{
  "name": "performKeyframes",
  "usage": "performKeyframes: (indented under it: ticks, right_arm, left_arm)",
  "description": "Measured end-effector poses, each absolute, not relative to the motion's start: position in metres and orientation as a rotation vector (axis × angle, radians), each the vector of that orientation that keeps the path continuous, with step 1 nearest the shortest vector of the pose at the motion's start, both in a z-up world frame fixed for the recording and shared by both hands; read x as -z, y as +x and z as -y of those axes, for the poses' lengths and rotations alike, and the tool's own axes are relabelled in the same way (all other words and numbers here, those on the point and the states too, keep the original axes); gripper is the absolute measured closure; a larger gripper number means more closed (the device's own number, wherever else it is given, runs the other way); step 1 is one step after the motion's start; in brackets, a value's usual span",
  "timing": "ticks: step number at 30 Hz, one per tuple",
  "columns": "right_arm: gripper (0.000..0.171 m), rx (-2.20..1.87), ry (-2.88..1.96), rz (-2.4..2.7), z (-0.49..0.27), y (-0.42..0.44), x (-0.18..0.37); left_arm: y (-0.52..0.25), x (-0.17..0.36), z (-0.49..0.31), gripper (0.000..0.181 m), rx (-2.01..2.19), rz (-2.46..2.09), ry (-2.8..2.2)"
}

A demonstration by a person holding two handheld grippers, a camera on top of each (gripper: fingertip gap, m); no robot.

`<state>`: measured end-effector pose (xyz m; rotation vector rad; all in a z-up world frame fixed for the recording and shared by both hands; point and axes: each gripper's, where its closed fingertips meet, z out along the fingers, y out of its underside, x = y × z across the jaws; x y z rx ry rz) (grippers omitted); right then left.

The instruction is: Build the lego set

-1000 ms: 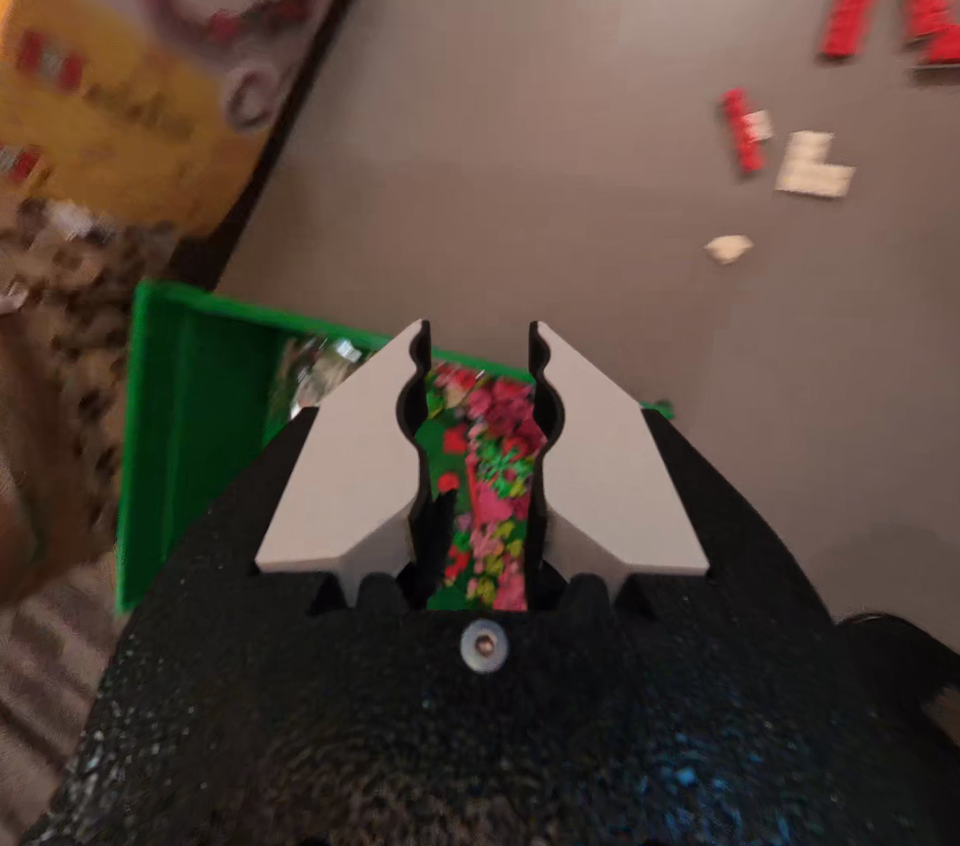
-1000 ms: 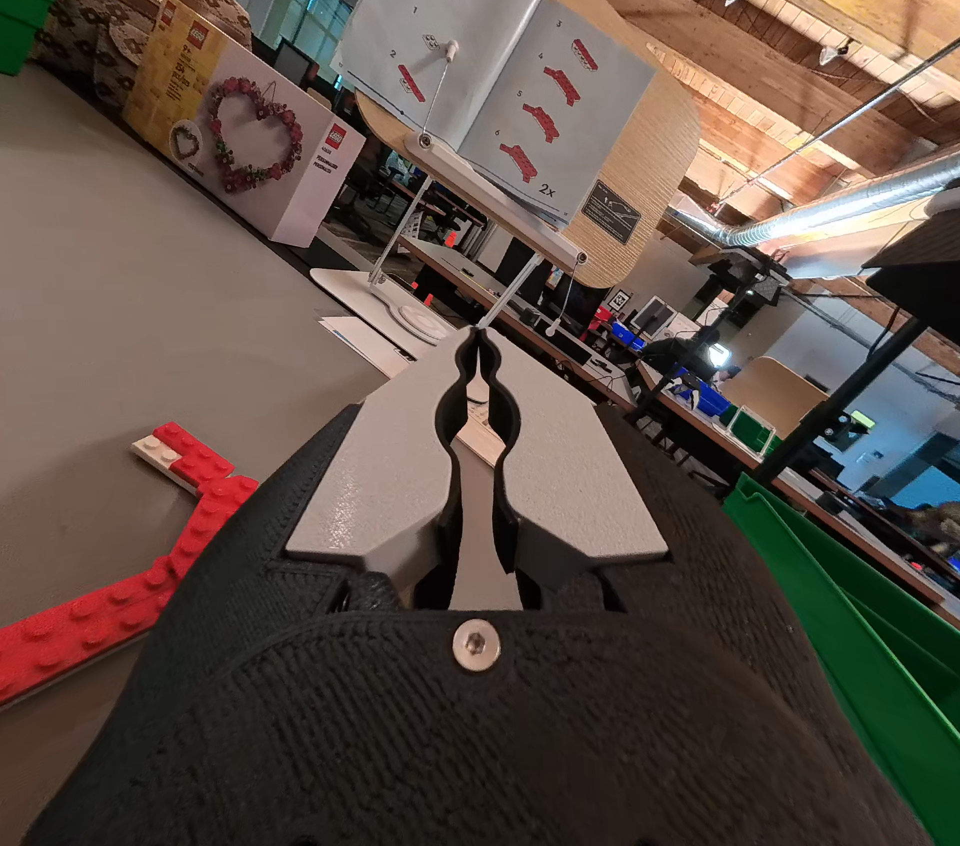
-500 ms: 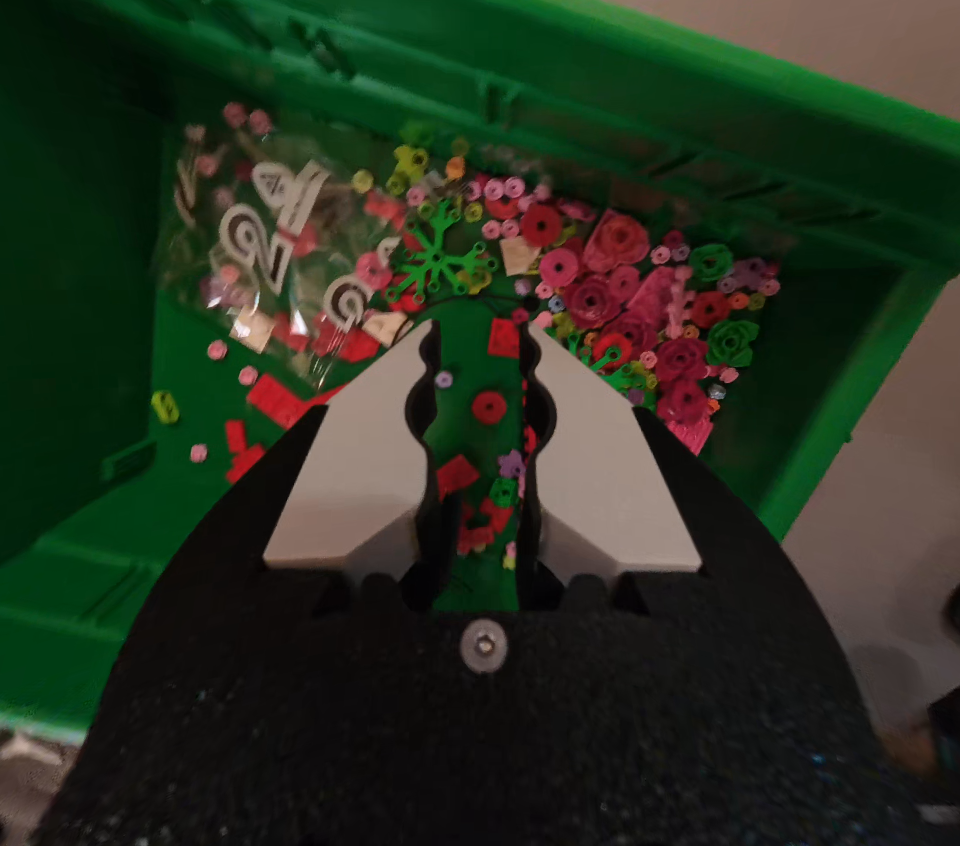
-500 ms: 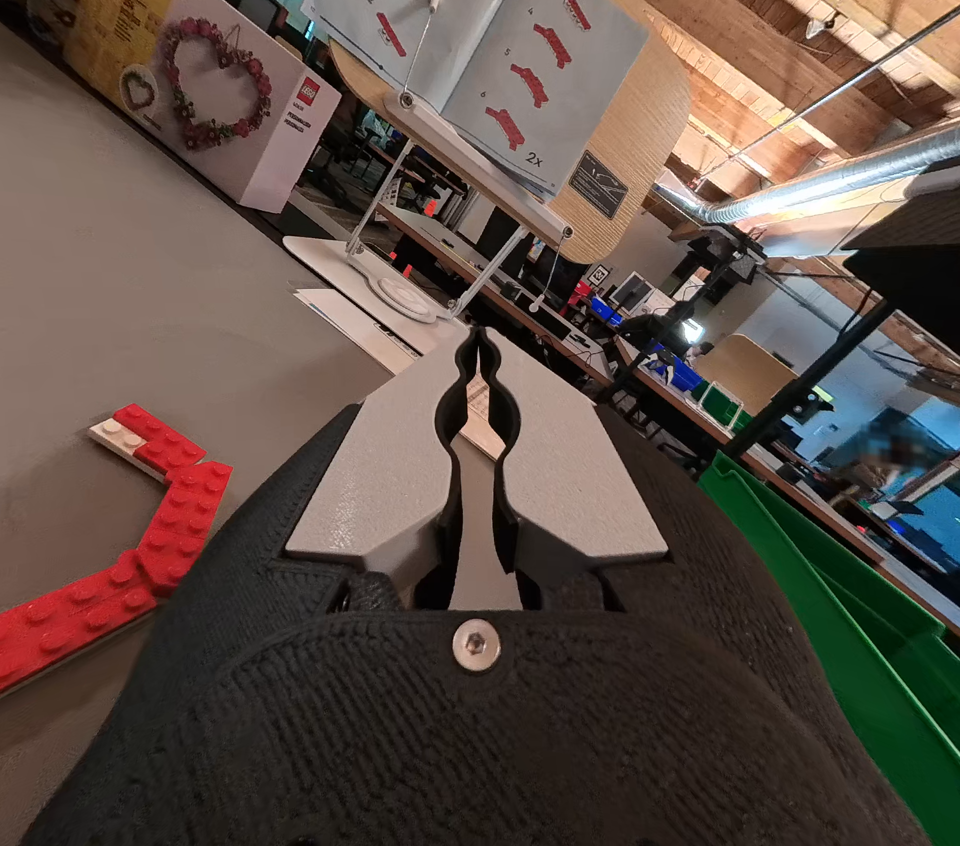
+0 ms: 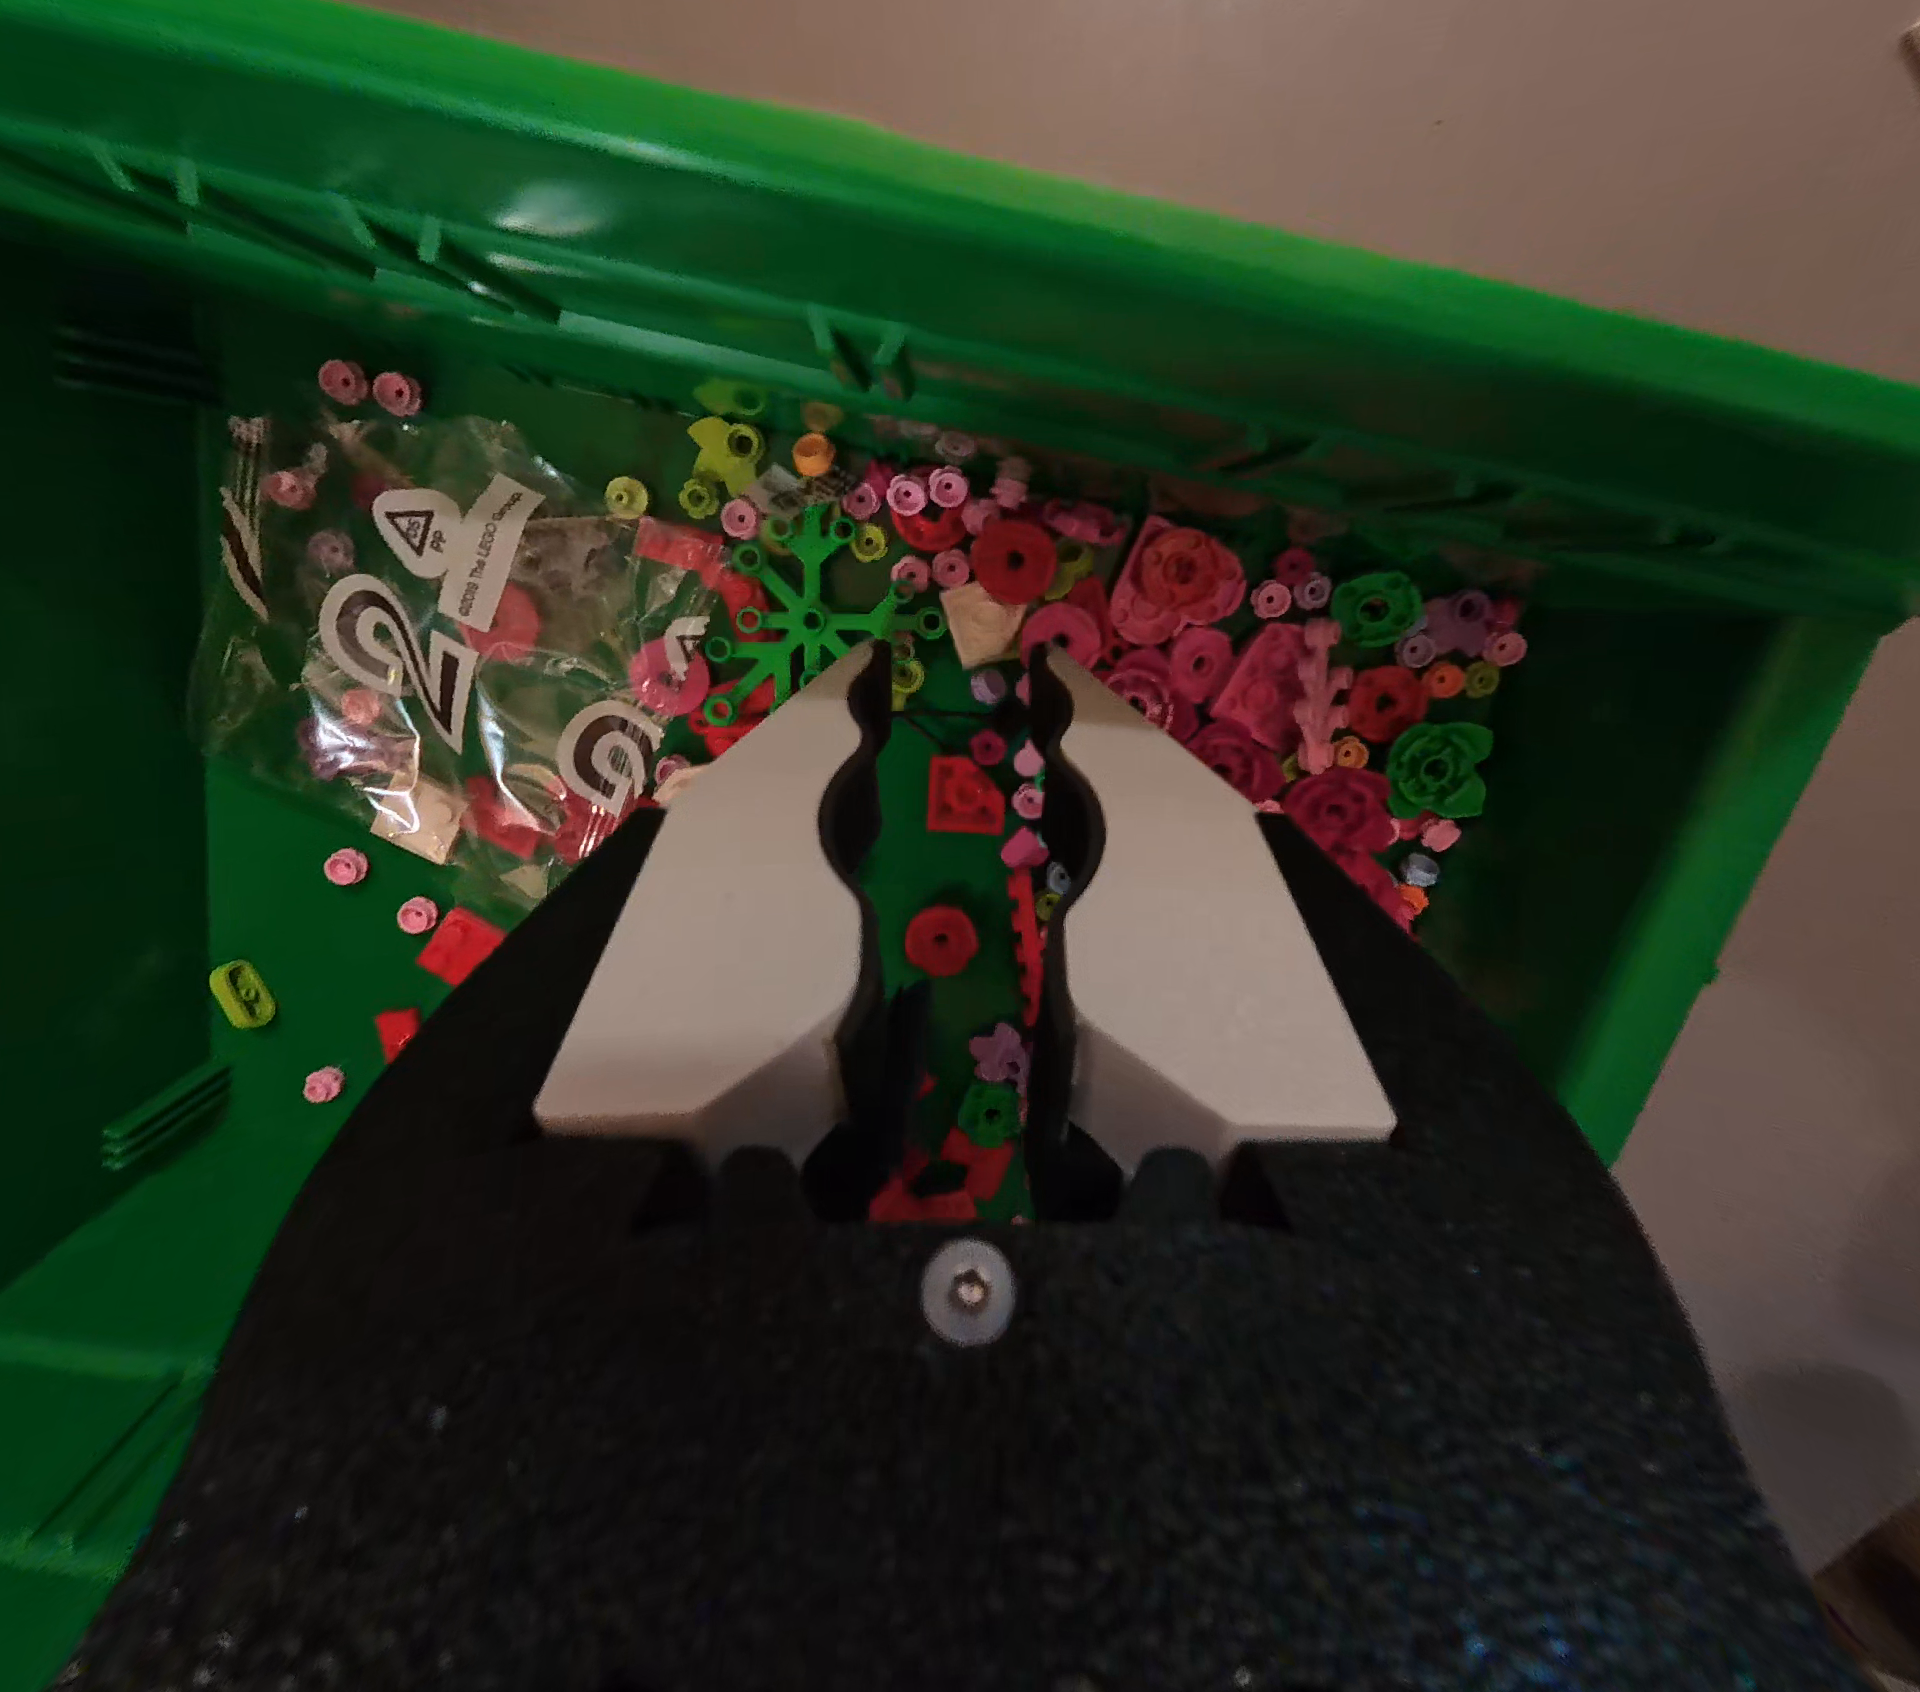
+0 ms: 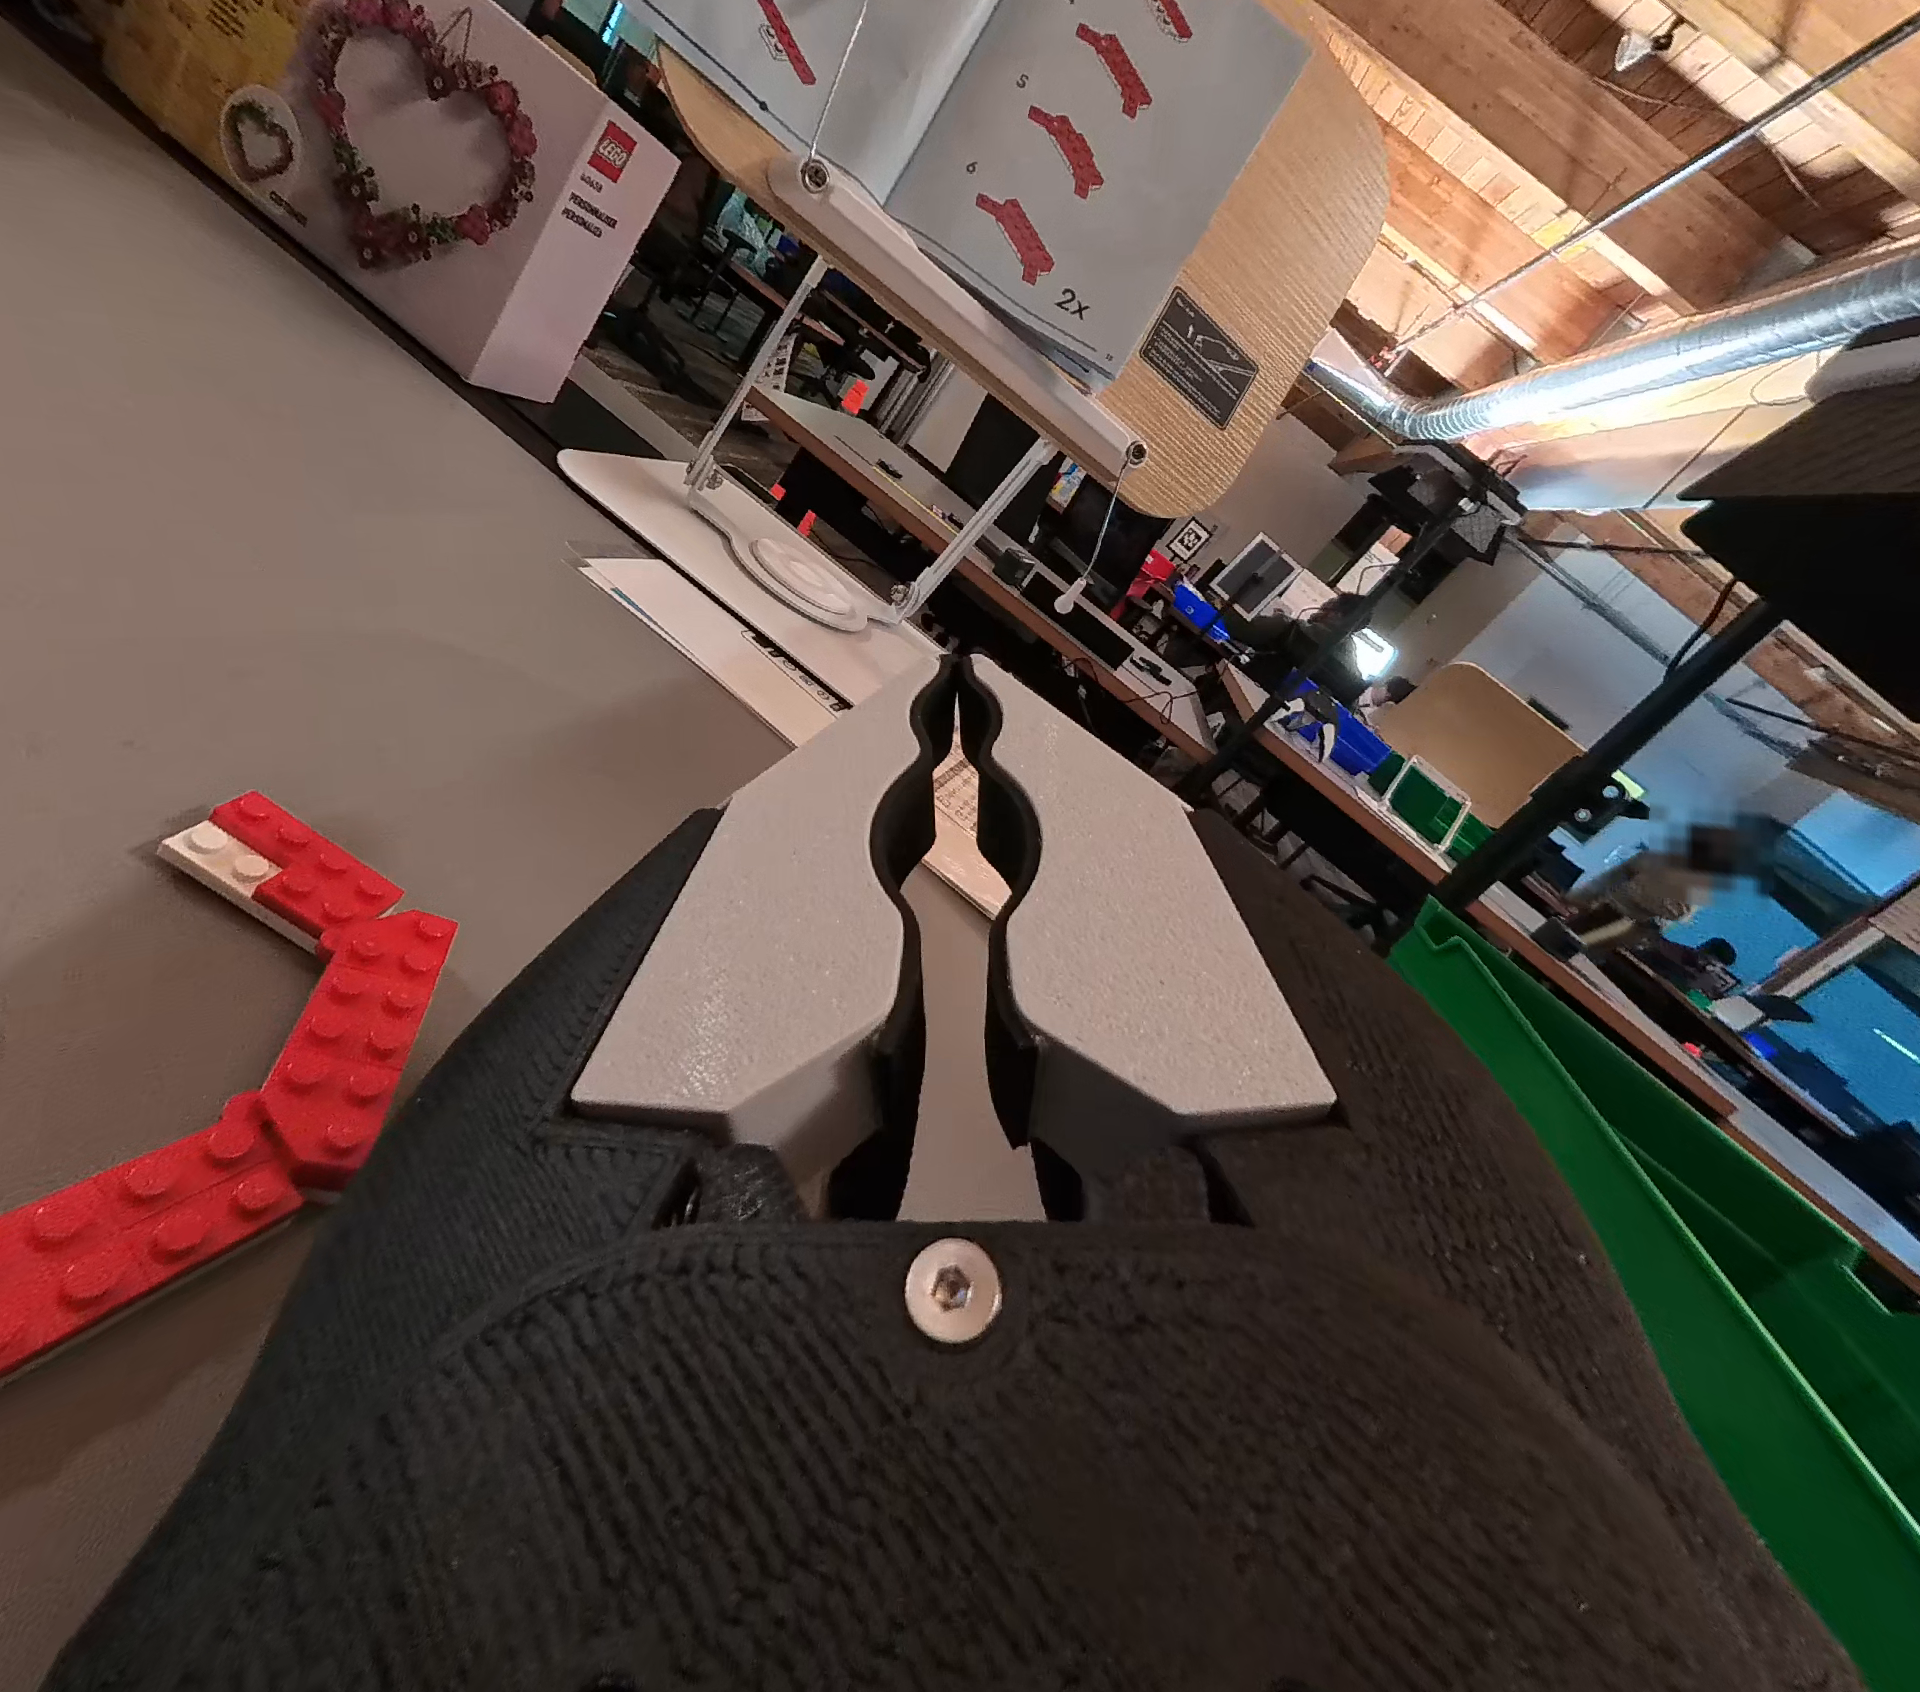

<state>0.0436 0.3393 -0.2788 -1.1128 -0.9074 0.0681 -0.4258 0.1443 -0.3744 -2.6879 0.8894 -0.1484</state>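
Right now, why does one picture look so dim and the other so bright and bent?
Left wrist view: dim inside the green bin, with glare on the clear plastic bag and soft, slightly blurred edges. Right wrist view: bright daylight, sharp red bricks, and the wide lens curves the ceiling pipe and tilts the room.

**Left gripper over the parts bin**

The left gripper (image 5: 956, 655) hangs above the green bin (image 5: 935, 271), jaws apart and empty; below lie loose pink, red and green pieces (image 5: 1226, 655); a clear plastic bag (image 5: 416, 645) sits left.
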Motion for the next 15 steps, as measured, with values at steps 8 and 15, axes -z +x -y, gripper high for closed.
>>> performKeyframes:
  ticks: [8,15]
  right_arm:
    - [0.171,-0.074,-1.114,0.905,-0.339,0.044,0.279]
    - [0.171,-0.078,-1.116,0.905,-0.339,0.044,0.279]
  left_arm:
    - [-0.429,0.376,-0.145,0.181,0.053,-0.968,-2.669]
    - [-0.417,0.371,-0.144,0.166,0.167,-0.959,-2.629]
